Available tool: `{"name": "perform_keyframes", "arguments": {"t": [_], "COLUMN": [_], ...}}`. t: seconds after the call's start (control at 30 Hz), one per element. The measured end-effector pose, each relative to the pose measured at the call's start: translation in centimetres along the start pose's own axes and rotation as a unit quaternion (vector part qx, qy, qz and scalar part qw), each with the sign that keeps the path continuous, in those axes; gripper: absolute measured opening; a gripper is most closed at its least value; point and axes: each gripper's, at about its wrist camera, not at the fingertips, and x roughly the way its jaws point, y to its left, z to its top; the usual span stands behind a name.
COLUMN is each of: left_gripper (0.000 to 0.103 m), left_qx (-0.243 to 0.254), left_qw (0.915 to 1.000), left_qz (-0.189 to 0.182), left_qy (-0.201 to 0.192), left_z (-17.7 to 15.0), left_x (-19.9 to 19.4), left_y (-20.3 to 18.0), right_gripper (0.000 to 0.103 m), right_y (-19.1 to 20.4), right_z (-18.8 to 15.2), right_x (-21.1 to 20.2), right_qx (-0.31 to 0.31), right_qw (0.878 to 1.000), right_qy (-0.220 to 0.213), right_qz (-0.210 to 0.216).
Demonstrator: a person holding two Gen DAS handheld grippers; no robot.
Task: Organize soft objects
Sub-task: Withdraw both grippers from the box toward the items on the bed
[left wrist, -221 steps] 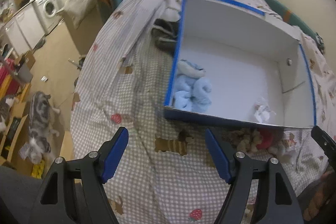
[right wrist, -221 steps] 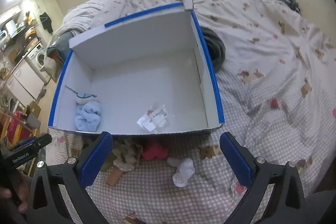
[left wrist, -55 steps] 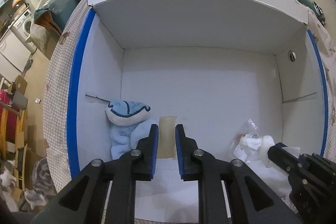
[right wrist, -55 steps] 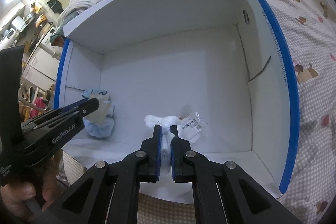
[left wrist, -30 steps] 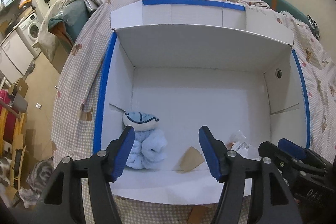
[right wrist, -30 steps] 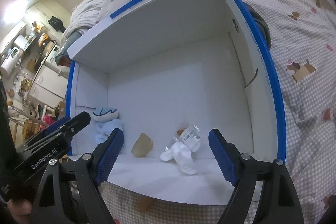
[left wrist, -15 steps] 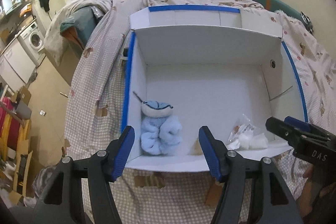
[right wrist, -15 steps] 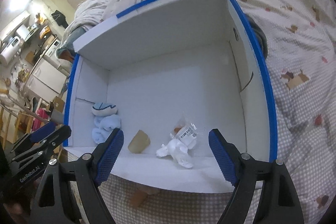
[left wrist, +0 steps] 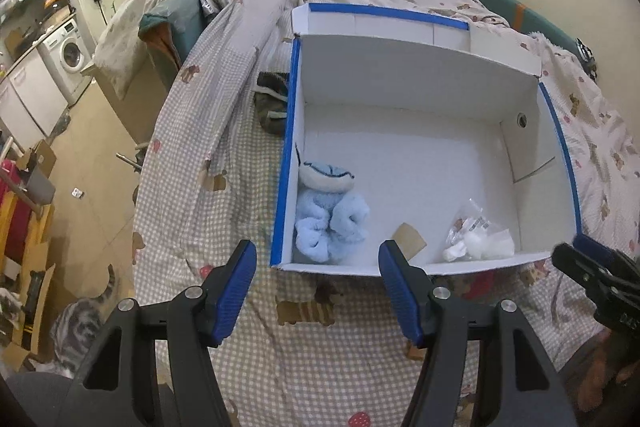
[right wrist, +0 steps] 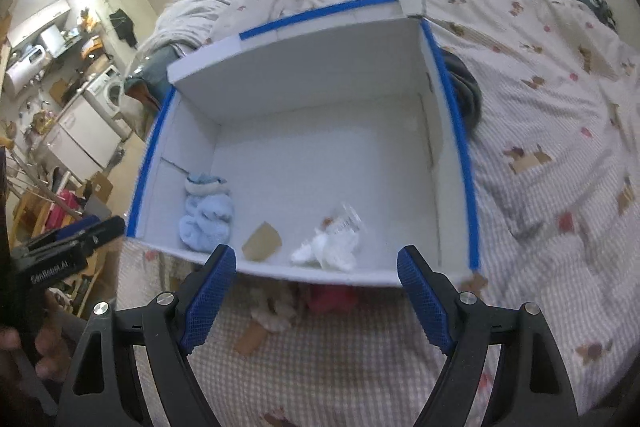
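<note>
- Left wrist view: our left gripper [left wrist: 318,283] hangs agape, empty, just before the white box [left wrist: 400,75].
- Our right gripper [right wrist: 316,285] likewise gapes empty before it.
- Inside the box's near edge lie blue plush [left wrist: 330,219], tan piece [left wrist: 409,235], white sock [left wrist: 480,247].

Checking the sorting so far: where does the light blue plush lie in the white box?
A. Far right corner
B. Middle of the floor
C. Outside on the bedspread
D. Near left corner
D: the light blue plush lies against the left wall of the white box, near its front edge.
</note>
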Motion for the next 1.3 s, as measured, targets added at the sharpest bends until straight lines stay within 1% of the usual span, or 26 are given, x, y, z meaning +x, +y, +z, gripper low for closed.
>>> {"name": "perform_keyframes", "arguments": {"t": [0.1,0.2,0.27,0.37,0.5,0.6,0.63,0.7,0.77,0.8,0.87,0.93,1.03,1.13,1.2,1.27,1.3], "left_gripper": [0.060,0.060,0.060,0.060,0.060,0.060,0.060,0.060,0.060,0.060,0.060,0.060,0.060,0.060,0.060,0.060,0.057], "left_qx": [-0.007,-0.011,-0.013,-0.028,-0.026,-0.009,0.004,0.039,0.091,0.100,0.107,0.112,0.126,0.140,0.153,0.158,0.161], "left_qw": [0.9999,0.9997,0.9994,0.9982,0.9970,0.9950,0.9933,0.9899,0.9849,0.9832,0.9786,0.9748,0.9696,0.9652,0.9613,0.9615,0.9621], "left_qz": [0.008,0.012,0.018,0.017,0.005,-0.006,-0.013,-0.021,-0.027,-0.034,-0.063,-0.081,-0.096,-0.107,-0.106,-0.101,-0.099], "left_qy": [0.013,0.019,0.025,0.049,0.073,0.100,0.115,0.135,0.145,0.149,0.164,0.175,0.186,0.193,0.203,0.201,0.196], "left_z": [-0.9,-1.7,-2.1,-2.6,-3.4,-4.3,-4.8,-5.7,-6.7,-6.9,-7.4,-7.7,-8.2,-8.6,-9.1,-9.2,-9.1], "left_x": [0.8,1.5,2.1,3.2,4.3,5.7,6.3,7.2,8.0,8.2,8.9,9.4,10.0,10.4,10.9,11.2,11.4], "left_y": [0.6,1.2,1.4,2.2,2.2,1.2,0.3,-1.5,-3.9,-4.6,-6.2,-7.3,-8.8,-10.0,-10.7,-11.0,-11.0], "right_gripper": [0.088,0.088,0.088,0.088,0.088,0.088,0.088,0.088,0.088,0.088,0.088,0.088,0.088,0.088,0.088,0.088,0.088], "right_y": [-0.6,-1.8,-2.3,-2.1,-2.1,-2.3,-2.4,-2.5,-2.7,-2.7,-2.9,-3.0,-3.7,-4.0,-4.1,-4.2,-4.2], "right_z": [-1.3,-2.6,-3.3,-3.6,-3.8,-3.9,-3.9,-4.0,-4.2,-4.1,-4.1,-4.1,-4.4,-4.4,-4.4,-4.4,-4.4], "right_x": [-0.5,-0.5,-0.1,1.1,2.5,3.1,3.5,4.0,4.3,4.4,4.2,4.3,4.3,4.4,4.4,4.4,4.4], "right_qx": [0.011,0.053,0.069,0.062,0.064,0.072,0.075,0.078,0.078,0.079,0.084,0.089,0.101,0.105,0.108,0.110,0.109], "right_qw": [1.000,0.998,0.996,0.995,0.993,0.992,0.991,0.990,0.989,0.989,0.989,0.989,0.987,0.986,0.986,0.985,0.985], "right_qy": [0.009,0.029,0.043,0.064,0.084,0.092,0.095,0.103,0.108,0.107,0.103,0.100,0.107,0.110,0.111,0.113,0.113], "right_qz": [-0.016,-0.024,-0.025,-0.044,-0.045,-0.052,-0.054,-0.059,-0.064,-0.066,-0.066,-0.066,-0.066,-0.070,-0.070,-0.070,-0.070]}}
